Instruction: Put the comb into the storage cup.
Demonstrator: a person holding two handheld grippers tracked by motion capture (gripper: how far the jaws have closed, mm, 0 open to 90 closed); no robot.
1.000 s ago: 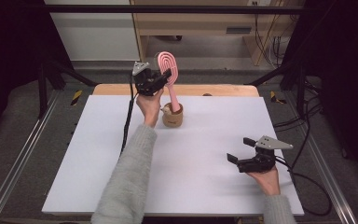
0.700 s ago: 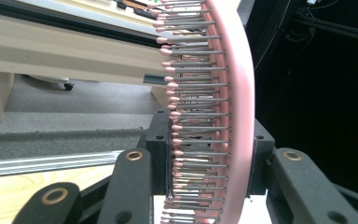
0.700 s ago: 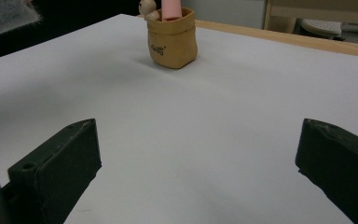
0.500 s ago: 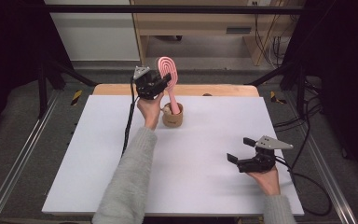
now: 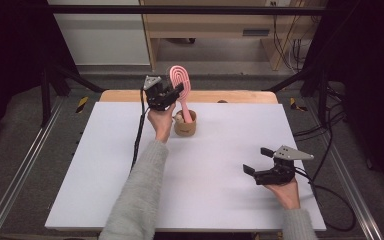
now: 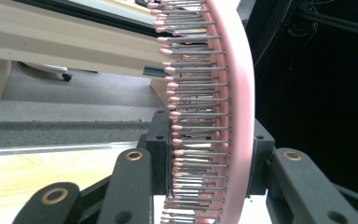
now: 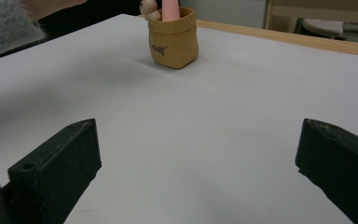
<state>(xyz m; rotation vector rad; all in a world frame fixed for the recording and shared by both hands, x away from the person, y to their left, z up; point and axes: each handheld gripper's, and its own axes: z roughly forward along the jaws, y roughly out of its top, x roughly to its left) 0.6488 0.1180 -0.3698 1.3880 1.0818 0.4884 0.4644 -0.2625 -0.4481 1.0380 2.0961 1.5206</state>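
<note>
Spreading wide, the matte white tabletop (image 5: 130, 165) bears a small tan pouch-shaped pot (image 5: 185, 125) near its far edge. Left tool (image 5: 172, 93) pinches the pink brush (image 5: 180, 82), metal-bristled, handle down in the pot; right tool (image 5: 260, 161) rests spread.

Bench (image 5: 130, 165): white top, pale wooden strip along far edge. One small tan pot (image 5: 185, 125) stands on it near the far edge, left of centre.

Between the left jaws, the hairbrush (image 6: 235, 93) is smooth, glossy pink plastic with thin metal pins. Ahead of the right jaws, the matt tan pot (image 7: 174, 38) stands on a smooth, matt white worktop (image 7: 242, 116) edged in pale wood.
</note>
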